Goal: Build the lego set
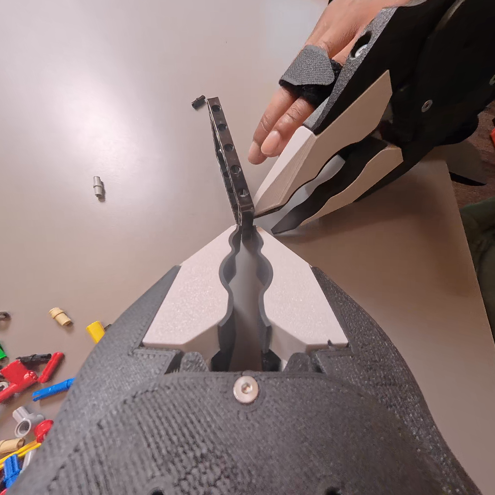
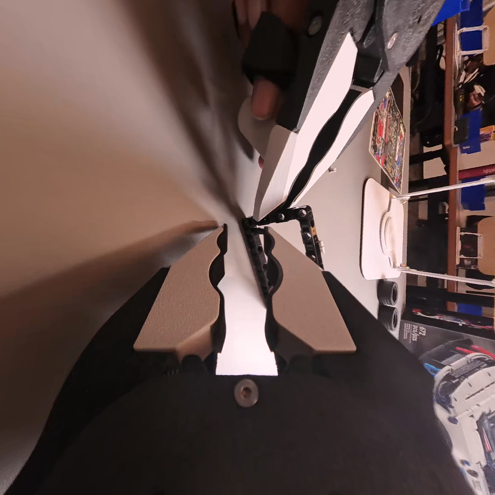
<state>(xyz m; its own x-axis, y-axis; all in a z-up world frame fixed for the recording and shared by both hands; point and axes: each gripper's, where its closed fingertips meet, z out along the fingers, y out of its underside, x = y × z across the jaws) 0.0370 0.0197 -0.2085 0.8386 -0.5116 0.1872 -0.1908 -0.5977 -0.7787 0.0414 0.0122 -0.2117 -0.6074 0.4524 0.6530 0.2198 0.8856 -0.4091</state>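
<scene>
Fingertips of the left gripper (image 1: pixel 247 232) pinch the near end of a black frame (image 1: pixel 229 158), which juts out over the table (image 1: pixel 107 80). The right gripper (image 1: pixel 263 223) sits just beside it with jaws parted. Loose pieces (image 1: pixel 29 375) lie at lower left. Right wrist view — the right gripper (image 2: pixel 245 230) is open around the frame's edge (image 2: pixel 258 257), the left gripper (image 2: pixel 270 214) clamped at a corner; a box (image 2: pixel 442 356) lies to the right.

A white mat (image 2: pixel 375 227) lies on the table (image 2: pixel 345 192) (shelving (image 2: pixel 455 134) stands behind).
</scene>
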